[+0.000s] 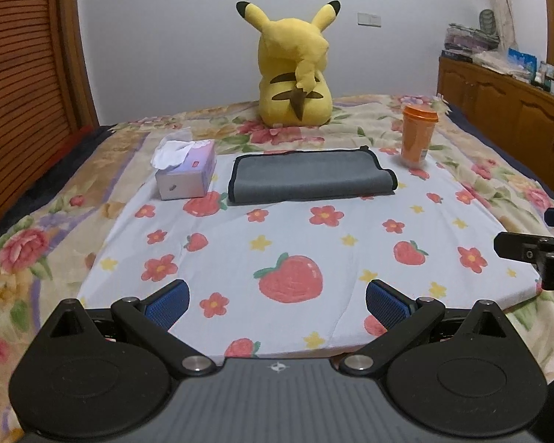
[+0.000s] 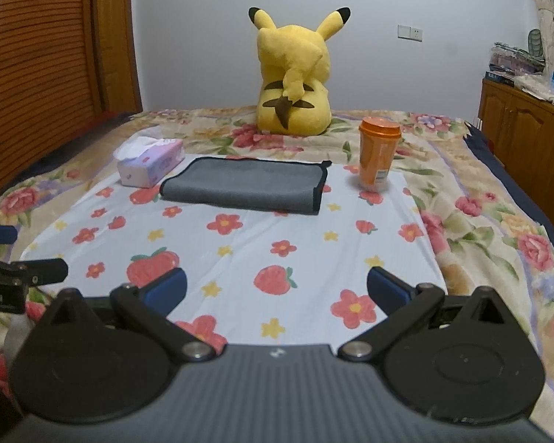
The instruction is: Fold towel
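Note:
A grey towel (image 1: pixel 310 175) with a dark hem lies folded in a flat rectangle on a white strawberry-print cloth (image 1: pixel 288 251) spread over the bed. It also shows in the right wrist view (image 2: pixel 245 184). My left gripper (image 1: pixel 277 301) is open and empty, low over the cloth's near edge, well short of the towel. My right gripper (image 2: pixel 275 289) is open and empty too, over the cloth's near part. Each gripper shows at the edge of the other's view.
A tissue box (image 1: pixel 186 173) stands left of the towel, an orange lidded cup (image 1: pixel 417 134) to its right. A yellow Pikachu plush (image 1: pixel 295 70) sits behind on the floral bedspread (image 1: pixel 37 243). A wooden cabinet (image 1: pixel 506 110) stands at right, a slatted wooden headboard (image 1: pixel 22 74) at left.

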Motion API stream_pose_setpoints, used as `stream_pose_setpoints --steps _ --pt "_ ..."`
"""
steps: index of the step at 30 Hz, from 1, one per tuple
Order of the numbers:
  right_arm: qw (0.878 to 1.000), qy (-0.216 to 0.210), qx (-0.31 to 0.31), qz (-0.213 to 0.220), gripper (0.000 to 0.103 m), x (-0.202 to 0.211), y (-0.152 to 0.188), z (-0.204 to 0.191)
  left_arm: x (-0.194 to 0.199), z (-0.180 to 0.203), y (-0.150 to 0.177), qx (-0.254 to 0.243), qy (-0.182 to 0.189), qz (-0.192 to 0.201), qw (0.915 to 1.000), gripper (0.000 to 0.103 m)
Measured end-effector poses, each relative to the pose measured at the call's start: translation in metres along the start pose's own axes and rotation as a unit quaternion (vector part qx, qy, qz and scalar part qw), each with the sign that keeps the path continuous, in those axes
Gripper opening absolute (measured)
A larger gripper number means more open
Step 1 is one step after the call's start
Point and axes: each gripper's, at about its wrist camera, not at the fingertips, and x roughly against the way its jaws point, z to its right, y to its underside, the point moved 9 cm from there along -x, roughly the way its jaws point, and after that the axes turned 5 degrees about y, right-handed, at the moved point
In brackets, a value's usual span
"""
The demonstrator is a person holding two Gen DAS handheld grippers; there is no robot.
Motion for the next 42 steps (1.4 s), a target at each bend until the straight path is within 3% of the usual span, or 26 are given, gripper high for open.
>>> stream_pose_setpoints --steps 30,42 --pt "0.997 0.014 -0.016 0.074 0.103 0.013 -0.006 0.01 0.03 -0.001 -0.024 -0.004 -0.014 0.111 0.9937 0.103" --pt "0.995 0.025 -0.032 0.095 0.103 0.019 -0.01 0.018 0.039 -0.006 -0.028 -0.003 -0.019 0.131 0.9912 0.103"
